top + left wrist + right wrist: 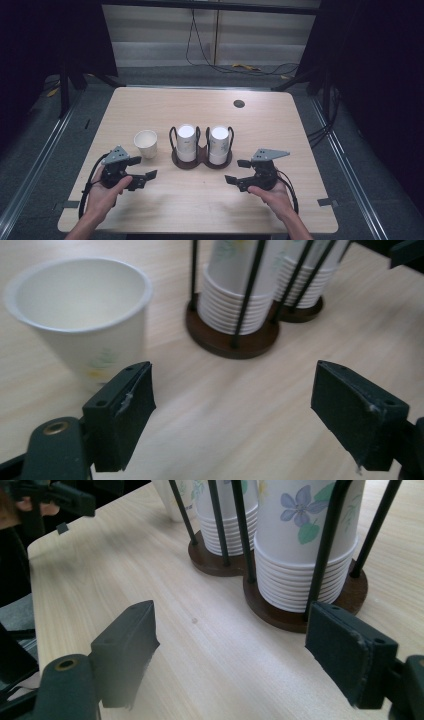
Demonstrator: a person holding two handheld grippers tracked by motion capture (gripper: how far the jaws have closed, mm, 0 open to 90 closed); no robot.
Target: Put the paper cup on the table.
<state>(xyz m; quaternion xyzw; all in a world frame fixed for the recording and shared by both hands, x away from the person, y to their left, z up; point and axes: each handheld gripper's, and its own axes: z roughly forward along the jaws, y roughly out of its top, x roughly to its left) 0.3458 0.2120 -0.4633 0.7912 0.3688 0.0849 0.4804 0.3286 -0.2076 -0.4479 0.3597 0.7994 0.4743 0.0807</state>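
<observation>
Pale wood is stretching under everything: the table (pixel 150 107) is carrying a dark two-well cup holder (pixel 202 159) at its middle, each well packed with an upside-down stack of paper cups, the left stack (pixel 186 142) and the right stack (pixel 219 145). Just left of the holder a single loose paper cup (pixel 145 143) is standing upright, mouth up, apart from the rack. The left gripper (pixel 143 174) is hovering near that cup with its jaws spread wide and holding nothing; the right gripper (pixel 239 171) is waiting in front of the right stack, jaws likewise apart and empty. The step in hand is probably taking the loose cup. Doing it well means centring the left jaws around the cup's wall below the rim, closing gently so the thin paper is not buckling, and lifting straight.
</observation>
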